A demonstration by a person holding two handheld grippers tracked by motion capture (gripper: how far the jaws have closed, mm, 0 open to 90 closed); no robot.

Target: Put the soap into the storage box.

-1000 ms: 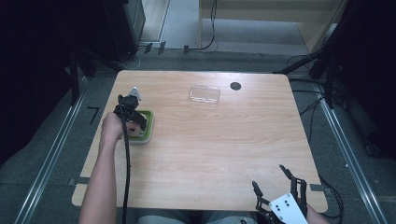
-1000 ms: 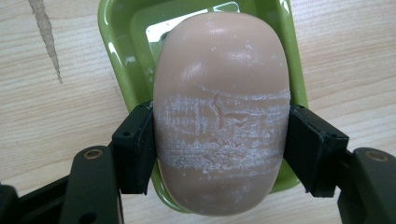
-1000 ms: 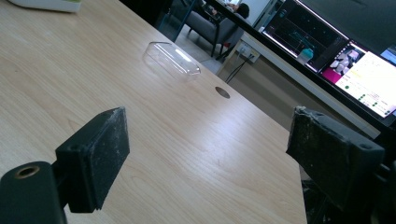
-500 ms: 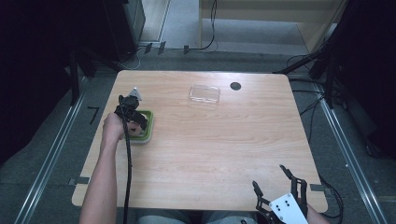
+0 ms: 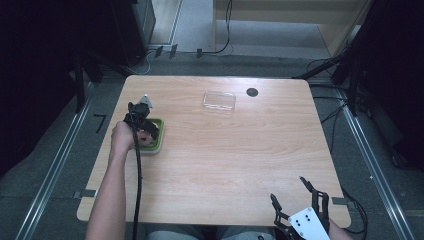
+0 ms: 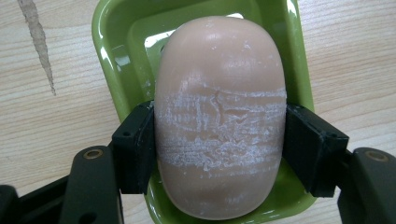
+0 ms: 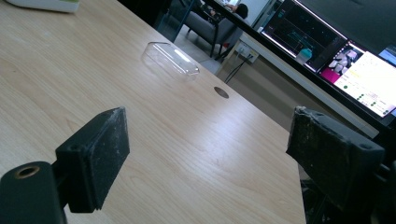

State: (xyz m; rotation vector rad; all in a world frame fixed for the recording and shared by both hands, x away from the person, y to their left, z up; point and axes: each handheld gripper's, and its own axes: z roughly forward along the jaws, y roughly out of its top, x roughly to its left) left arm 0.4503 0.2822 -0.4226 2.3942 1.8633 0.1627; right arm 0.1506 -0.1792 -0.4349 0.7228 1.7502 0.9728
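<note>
A pale pink oval soap bar point(image 6: 219, 93), scuffed white across its middle, sits over the hollow of a green soap dish point(image 6: 112, 70). My left gripper point(image 6: 219, 149) is shut on the soap, one black pad pressing each long side. I cannot tell whether the soap touches the dish floor. In the high view the left gripper point(image 5: 142, 124) stands over the green dish point(image 5: 158, 134) at the table's left side, with a hand behind it. My right gripper point(image 5: 298, 199) hovers open at the table's near right edge, and nothing lies between its jaws point(image 7: 217, 154).
A clear plastic lid point(image 5: 219, 101) lies at the back middle of the wooden table point(image 5: 230, 160), with a black round cable hole point(image 5: 252, 92) beside it. From the right gripper view the lid point(image 7: 170, 59) lies far ahead. Lit monitors point(image 7: 369, 77) stand beyond the table.
</note>
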